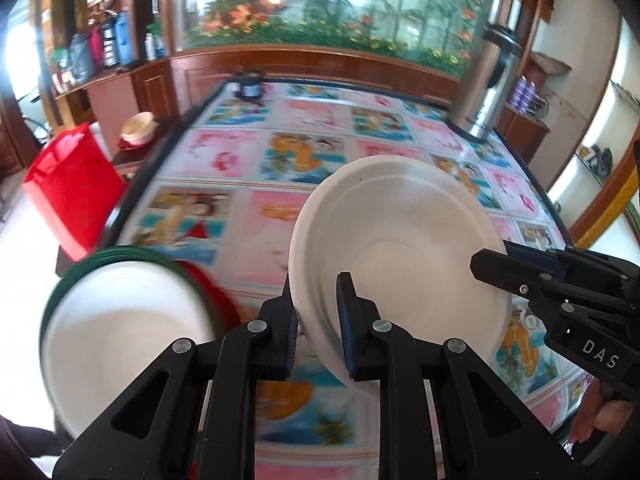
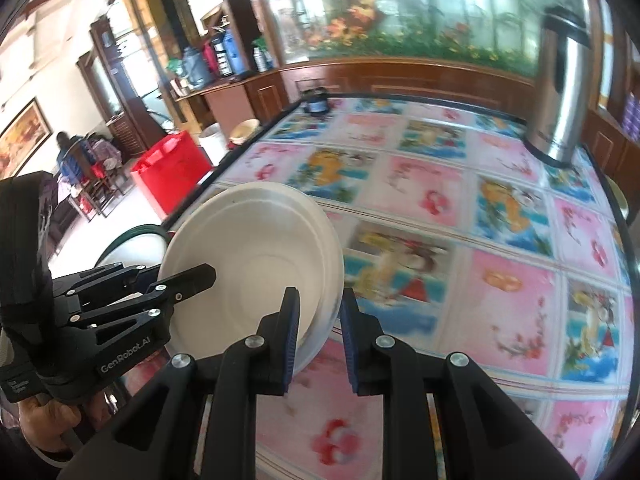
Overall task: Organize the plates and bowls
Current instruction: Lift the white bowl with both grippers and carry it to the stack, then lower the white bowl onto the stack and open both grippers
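The bench (image 1: 224, 148) is covered by a glossy cloth printed with pink and blue picture squares. A tall steel flask (image 1: 490, 80) is stood near its far right corner, and a small dark jar (image 1: 249, 85) at the far edge. A red bag (image 1: 74, 188) is seen beside the bench on the left. Behind, a wooden-framed glass panel with flowers (image 1: 320, 4) is shown
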`<action>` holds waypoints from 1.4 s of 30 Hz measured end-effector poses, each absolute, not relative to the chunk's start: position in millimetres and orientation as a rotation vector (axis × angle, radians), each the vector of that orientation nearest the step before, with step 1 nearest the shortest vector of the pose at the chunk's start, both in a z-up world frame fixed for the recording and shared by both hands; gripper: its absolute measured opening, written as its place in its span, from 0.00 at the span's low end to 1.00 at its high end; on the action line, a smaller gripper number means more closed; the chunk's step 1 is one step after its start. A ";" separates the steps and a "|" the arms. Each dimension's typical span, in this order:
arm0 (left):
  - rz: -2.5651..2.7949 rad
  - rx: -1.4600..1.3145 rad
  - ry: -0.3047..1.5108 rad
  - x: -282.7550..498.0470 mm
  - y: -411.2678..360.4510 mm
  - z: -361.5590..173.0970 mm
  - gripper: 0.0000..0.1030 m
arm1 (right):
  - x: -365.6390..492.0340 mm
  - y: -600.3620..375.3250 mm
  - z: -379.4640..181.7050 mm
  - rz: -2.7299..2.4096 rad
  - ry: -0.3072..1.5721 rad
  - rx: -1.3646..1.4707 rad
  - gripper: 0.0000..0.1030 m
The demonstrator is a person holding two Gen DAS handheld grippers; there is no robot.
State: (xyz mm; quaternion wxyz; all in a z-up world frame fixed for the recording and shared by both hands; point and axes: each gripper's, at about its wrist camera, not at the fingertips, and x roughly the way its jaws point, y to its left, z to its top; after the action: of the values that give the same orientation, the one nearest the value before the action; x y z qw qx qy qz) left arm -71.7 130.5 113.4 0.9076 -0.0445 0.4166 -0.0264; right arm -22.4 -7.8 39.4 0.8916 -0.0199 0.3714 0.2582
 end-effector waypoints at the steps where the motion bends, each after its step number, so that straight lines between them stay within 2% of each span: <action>1: -0.044 -0.100 0.854 -75.0 139.7 116.1 0.17 | -23.9 2.7 41.0 0.551 0.768 -0.053 0.20; 9: 0.079 -0.143 0.820 -103.5 213.6 129.3 0.17 | -30.0 83.5 45.3 0.666 0.761 -0.140 0.20; 19: 0.175 -0.164 0.864 -126.7 265.4 104.5 0.17 | -33.0 147.4 17.4 0.747 0.832 -0.237 0.20; 36: 0.205 -0.155 0.873 -126.4 266.1 81.6 0.17 | -41.7 155.9 3.3 0.725 0.878 -0.270 0.20; 40: 0.214 -0.153 0.867 -126.4 265.4 80.0 0.17 | -43.2 154.8 4.1 0.728 0.875 -0.256 0.22; 42: 0.215 -0.156 0.859 -127.4 265.7 80.1 0.17 | -44.3 154.7 4.6 0.731 0.871 -0.246 0.27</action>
State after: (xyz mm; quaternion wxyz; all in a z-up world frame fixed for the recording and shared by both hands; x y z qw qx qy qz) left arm -127.4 265.7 80.1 0.9006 -0.0752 0.4153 0.1041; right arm -44.3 154.7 4.6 0.8355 -0.1163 0.4114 0.3453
